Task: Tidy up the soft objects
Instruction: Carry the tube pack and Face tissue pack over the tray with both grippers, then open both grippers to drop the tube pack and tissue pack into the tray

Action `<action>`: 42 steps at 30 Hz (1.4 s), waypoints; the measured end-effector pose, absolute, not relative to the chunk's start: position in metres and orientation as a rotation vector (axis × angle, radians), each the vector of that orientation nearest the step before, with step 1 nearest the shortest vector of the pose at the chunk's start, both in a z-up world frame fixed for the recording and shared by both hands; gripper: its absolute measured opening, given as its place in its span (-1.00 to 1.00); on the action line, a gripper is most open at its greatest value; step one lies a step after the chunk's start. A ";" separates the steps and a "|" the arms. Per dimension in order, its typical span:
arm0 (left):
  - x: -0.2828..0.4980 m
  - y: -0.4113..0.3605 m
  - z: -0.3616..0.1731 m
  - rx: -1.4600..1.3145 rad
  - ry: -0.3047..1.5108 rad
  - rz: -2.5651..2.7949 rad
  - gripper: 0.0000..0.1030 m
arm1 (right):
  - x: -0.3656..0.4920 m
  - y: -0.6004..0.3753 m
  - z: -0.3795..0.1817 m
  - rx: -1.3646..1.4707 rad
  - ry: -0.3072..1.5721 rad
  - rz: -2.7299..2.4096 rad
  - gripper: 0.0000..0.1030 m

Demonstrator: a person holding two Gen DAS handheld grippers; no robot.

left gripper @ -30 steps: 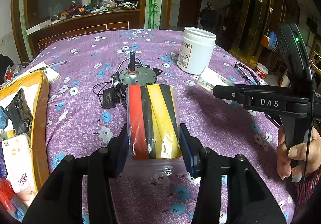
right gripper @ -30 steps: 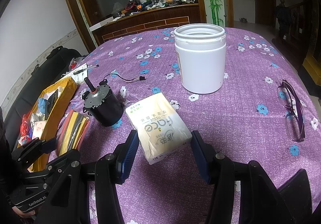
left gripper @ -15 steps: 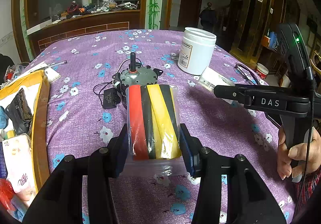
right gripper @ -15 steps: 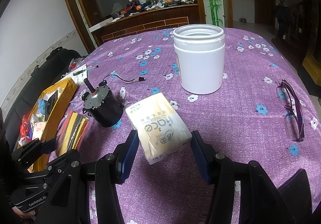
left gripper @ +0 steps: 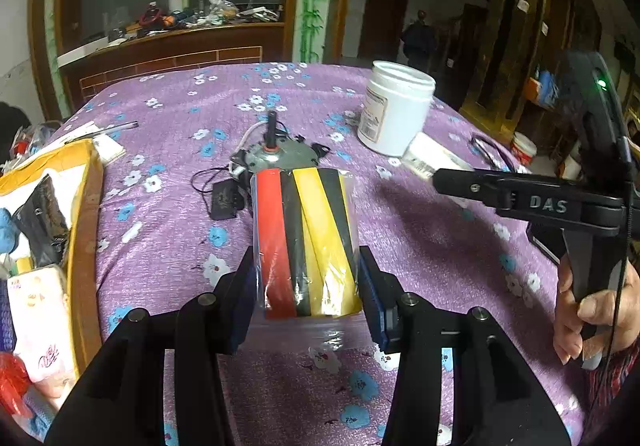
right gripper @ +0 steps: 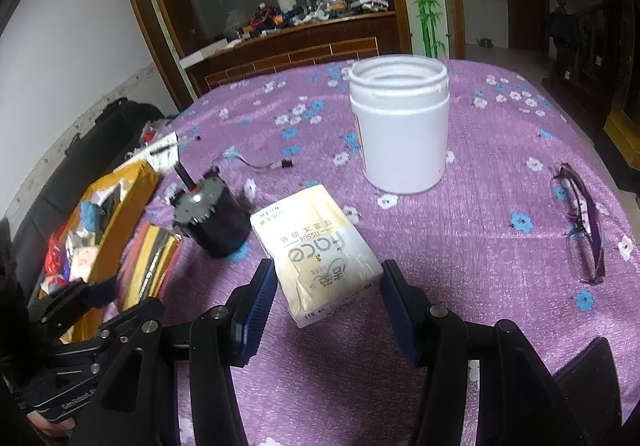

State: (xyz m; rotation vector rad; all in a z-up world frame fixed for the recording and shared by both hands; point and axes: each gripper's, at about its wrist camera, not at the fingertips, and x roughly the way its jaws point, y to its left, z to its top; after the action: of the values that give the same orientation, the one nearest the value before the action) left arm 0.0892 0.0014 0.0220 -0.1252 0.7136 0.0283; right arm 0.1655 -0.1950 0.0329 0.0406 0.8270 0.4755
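Nothing has changed: my left claw [left gripper: 308, 286] still clamps the clear bag of red, black and yellow strips [left gripper: 306, 242], my right claw [right gripper: 328, 298] the cream tissue pack [right gripper: 316, 250], both unplaced.

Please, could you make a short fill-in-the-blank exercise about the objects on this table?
1. The left gripper holds a clear bag of red, black and ____ strips.
2. The tissue pack lies between the fingers of the ____ gripper.
3. The white jar has no ____.

Missing words: yellow; right; lid
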 end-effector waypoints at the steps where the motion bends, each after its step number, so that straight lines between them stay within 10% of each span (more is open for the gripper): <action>1: 0.087 0.003 0.026 -0.132 0.704 0.035 -0.13 | 0.164 -0.196 0.037 0.052 0.819 0.482 0.07; 42: -0.014 0.222 0.048 -0.294 0.686 0.403 -0.12 | 0.030 0.053 0.067 -0.159 0.809 0.898 0.05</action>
State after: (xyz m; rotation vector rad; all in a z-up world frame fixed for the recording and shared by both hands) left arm -0.0139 0.2220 0.0477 -0.2938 0.6858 0.4032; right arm 0.0303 0.0529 0.0674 -0.1586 0.8085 0.8981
